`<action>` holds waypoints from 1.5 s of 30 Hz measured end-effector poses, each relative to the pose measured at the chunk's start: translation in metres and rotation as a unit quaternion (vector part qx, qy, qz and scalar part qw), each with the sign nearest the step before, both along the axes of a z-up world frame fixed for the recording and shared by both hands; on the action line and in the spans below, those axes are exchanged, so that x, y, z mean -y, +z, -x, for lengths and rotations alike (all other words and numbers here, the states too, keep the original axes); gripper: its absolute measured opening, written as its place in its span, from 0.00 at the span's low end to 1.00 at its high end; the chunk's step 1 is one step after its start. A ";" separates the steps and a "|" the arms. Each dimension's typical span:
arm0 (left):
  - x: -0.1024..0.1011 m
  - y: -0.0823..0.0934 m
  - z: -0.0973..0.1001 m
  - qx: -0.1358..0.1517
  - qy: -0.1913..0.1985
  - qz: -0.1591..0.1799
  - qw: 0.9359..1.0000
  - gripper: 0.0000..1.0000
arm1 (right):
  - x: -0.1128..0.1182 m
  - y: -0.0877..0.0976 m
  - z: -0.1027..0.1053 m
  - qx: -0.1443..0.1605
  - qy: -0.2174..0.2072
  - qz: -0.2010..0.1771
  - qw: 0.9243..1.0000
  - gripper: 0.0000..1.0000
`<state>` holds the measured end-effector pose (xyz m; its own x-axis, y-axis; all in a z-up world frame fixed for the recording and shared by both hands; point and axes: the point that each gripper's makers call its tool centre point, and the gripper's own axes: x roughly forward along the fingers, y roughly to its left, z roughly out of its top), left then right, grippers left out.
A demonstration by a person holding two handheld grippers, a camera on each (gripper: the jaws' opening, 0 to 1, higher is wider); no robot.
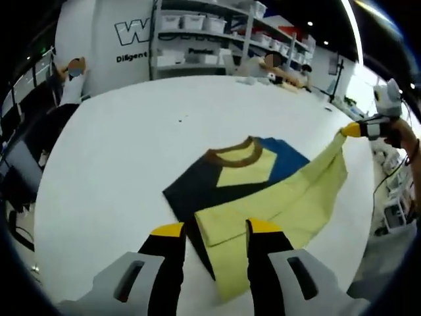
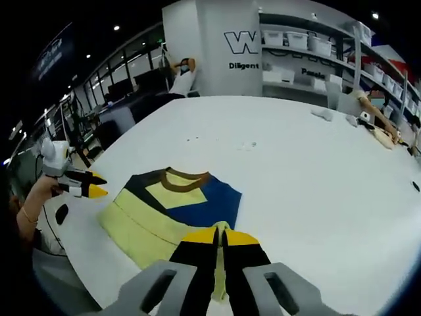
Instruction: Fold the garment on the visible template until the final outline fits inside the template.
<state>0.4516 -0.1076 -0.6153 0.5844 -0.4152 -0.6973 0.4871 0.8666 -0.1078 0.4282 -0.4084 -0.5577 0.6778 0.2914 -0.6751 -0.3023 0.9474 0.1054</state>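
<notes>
My left gripper [image 1: 215, 232] hovers open over the garment [image 1: 263, 191]; my right gripper [image 2: 220, 237] pinches its hem, which could slip and unfold.

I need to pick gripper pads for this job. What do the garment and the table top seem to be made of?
The garment looks like soft matte knit fabric: it drapes, creases and folds flat, with a ribbed-looking brown collar. The table looks like a smooth, hard white surface, perhaps laminate; its faint sheen leaves the exact material open.
</notes>
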 end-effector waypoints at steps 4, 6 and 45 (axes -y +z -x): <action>0.002 -0.013 0.001 -0.009 -0.003 0.000 1.000 0.43 | -0.002 -0.004 0.001 -0.004 0.004 -0.002 1.000 0.00; 0.004 -0.019 0.002 -0.012 -0.005 0.006 1.000 0.42 | -0.002 -0.005 0.001 -0.005 0.004 -0.002 1.000 0.00; 0.007 -0.043 0.004 -0.032 0.003 -0.005 0.999 0.00 | 0.001 -0.013 0.006 -0.018 0.001 -0.002 1.000 0.00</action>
<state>0.4481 -0.1146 -0.6579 0.5402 -0.4054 -0.7375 0.4748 0.8703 -0.1306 0.4226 -0.4094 -0.5710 0.6528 0.2947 -0.6979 -0.2995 0.9466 0.1196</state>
